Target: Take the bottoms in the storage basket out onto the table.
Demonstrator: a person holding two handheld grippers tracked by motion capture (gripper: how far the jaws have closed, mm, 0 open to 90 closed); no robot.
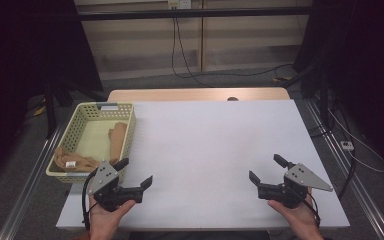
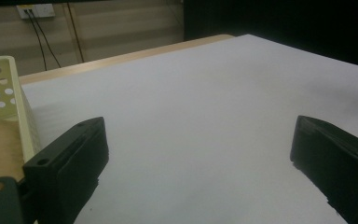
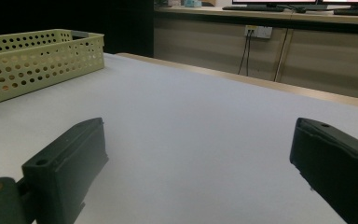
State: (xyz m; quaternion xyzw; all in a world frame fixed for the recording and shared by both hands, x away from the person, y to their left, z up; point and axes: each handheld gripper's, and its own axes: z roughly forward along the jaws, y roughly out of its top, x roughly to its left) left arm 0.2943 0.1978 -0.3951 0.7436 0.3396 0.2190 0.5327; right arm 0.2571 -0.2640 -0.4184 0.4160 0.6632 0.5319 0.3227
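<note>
Two black two-jaw grippers, the left gripper [image 1: 139, 173] and the right gripper [image 1: 267, 168], hovered low over the white table top [image 1: 210, 145], jaws spread wide with nothing between them. Tan, limp stockings [image 1: 92, 150] lay bunched in the pale yellow perforated plastic basket [image 1: 121, 108] at the table's left edge, just beside the left gripper. Nothing had been lifted out; by my judgement the work had not yet begun, every stocking left to handle.
</note>
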